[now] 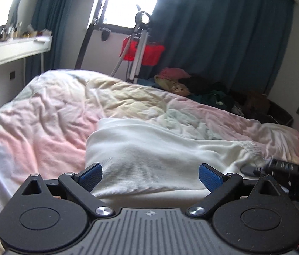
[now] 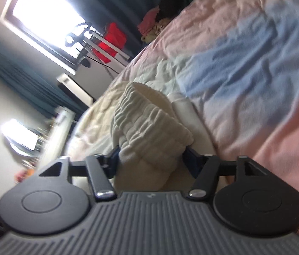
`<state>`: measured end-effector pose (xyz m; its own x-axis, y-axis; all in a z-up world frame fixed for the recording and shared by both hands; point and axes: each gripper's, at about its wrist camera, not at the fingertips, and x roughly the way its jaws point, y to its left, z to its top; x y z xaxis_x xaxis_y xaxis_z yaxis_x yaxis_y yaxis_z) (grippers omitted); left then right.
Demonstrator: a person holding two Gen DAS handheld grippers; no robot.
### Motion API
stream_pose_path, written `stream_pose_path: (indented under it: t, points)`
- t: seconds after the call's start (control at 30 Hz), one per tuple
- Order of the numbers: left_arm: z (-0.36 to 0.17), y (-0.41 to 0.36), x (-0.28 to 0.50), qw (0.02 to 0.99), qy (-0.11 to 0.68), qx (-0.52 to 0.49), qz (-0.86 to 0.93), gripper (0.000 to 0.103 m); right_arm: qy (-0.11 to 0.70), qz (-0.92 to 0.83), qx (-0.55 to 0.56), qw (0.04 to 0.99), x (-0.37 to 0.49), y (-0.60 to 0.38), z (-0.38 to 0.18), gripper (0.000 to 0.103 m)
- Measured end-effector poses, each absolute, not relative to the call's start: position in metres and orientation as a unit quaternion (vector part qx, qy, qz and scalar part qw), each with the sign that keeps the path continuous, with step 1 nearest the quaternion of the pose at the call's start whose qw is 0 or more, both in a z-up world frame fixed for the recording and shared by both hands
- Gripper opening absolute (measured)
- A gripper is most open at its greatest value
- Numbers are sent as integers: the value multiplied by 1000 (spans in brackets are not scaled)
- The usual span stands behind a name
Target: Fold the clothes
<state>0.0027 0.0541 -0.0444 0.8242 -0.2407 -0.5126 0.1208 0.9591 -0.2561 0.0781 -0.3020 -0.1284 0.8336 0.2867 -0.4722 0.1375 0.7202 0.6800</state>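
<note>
Garment (image 1: 149, 153) spread on bed (image 1: 43, 110), ahead of left gripper (image 1: 150, 175). Clothes pile (image 1: 181, 80) at 1 o'clock beyond bed. Tripod (image 1: 136, 48) at 12. Desk (image 1: 11, 51) at 10. Waistband (image 2: 149, 123) sat between right gripper (image 2: 151, 159) fingers.

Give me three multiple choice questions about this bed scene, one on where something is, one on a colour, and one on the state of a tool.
1. Where does the white garment lie?
A. On the quilt
B. On the floor
C. On the white desk

2. What colour is the bag hanging behind the tripod?
A. Yellow
B. Red
C. Green

3. How does the left tool stand?
A. Shut on the garment
B. Gripping the quilt
C. Wide open, holding nothing

Answers:
1 A, the garment is spread on the pastel quilt.
2 B, it shows bright red beside the dark curtain.
3 C, its blue pads stand far apart with the cloth lying loose beyond them.
</note>
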Motion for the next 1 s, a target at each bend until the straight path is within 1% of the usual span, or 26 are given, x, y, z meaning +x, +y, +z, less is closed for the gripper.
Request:
stream_pose_path:
  t: [0.1, 0.17, 0.2, 0.37, 0.43, 0.53, 0.6, 0.63, 0.67, 0.7, 0.87, 0.9, 1.0]
  points:
    - [-49, 60, 11, 942, 292, -132, -100, 98, 275, 36, 311, 909, 73, -290, -117, 43]
    - [-49, 62, 12, 941, 292, -136, -101, 98, 261, 38, 294, 919, 68, -288, -110, 40]
    - [-48, 63, 10, 943, 288, -135, -100, 98, 247, 38, 294, 923, 64, -290, -104, 39]
    - [-44, 71, 3, 946, 278, -139, -95, 98, 182, 24, 304, 935, 41, -305, -79, 38]
    - [-45, 74, 3, 943, 283, -147, -94, 98, 199, 3, 313, 929, 39, -314, -83, 41]
    - [-51, 80, 9, 933, 304, -169, -93, 98, 280, -13, 360, 890, 49, -327, -112, 50]
    - [-57, 86, 13, 924, 321, -189, -93, 98, 325, -13, 406, 854, 54, -336, -134, 67]
    - [-61, 90, 16, 917, 330, -203, -91, 98, 334, 6, 442, 833, 56, -342, -143, 73]
    - [-65, 94, 18, 911, 340, -217, -89, 98, 337, 19, 476, 812, 57, -347, -150, 84]
    - [-70, 99, 20, 905, 348, -230, -85, 98, 338, 18, 490, 803, 57, -349, -153, 86]
    - [-96, 126, 34, 861, 390, -317, -76, 98, 359, 18, 476, 803, 68, -345, -163, 87]
    - [-101, 131, 37, 851, 396, -335, -79, 98, 360, 25, 473, 804, 71, -344, -163, 89]
    - [-114, 138, 41, 829, 398, -381, -95, 98, 357, 50, 456, 814, 76, -339, -159, 90]
